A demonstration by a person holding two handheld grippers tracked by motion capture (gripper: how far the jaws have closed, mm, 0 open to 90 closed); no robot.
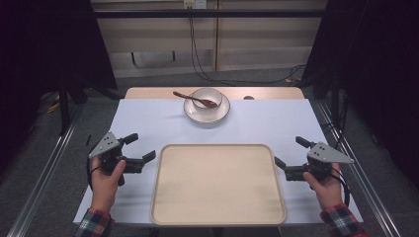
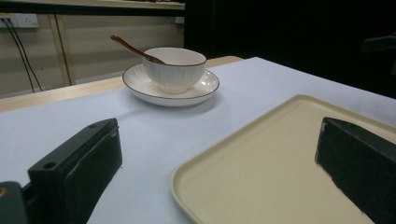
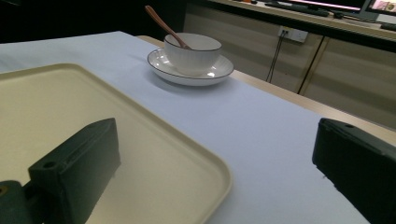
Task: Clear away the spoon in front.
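- The left gripper (image 1: 141, 152) rests in the person's left hand (image 1: 106, 177) on the pale cloth (image 1: 148, 118), just beside the left edge of the tray (image 1: 217, 217). Its jaws stand wide apart with nothing between them; one jaw reaches toward the tray's rim.
- The right gripper (image 1: 291, 154) sits in the right hand (image 1: 326, 185) just beside the tray's right edge, its jaws also spread wide and holding nothing.
- The tray is cream, with rounded corners, and lies bare at the near middle of the table, between the two grippers.
- At the far middle of the cloth, well apart from the tray, a white bowl (image 1: 207, 95) stands on a white saucer (image 1: 194, 114) with a dark rim.
- A brown wooden spoon (image 1: 190, 97) leans in the bowl, its handle rising over the bowl's left rim in the high view.
- In the left gripper view the bowl (image 2: 175, 72) and saucer (image 2: 140, 86) lie ahead beyond the tray's corner (image 2: 243, 172); in the right gripper view they lie past the tray's (image 3: 154, 154) far edge.
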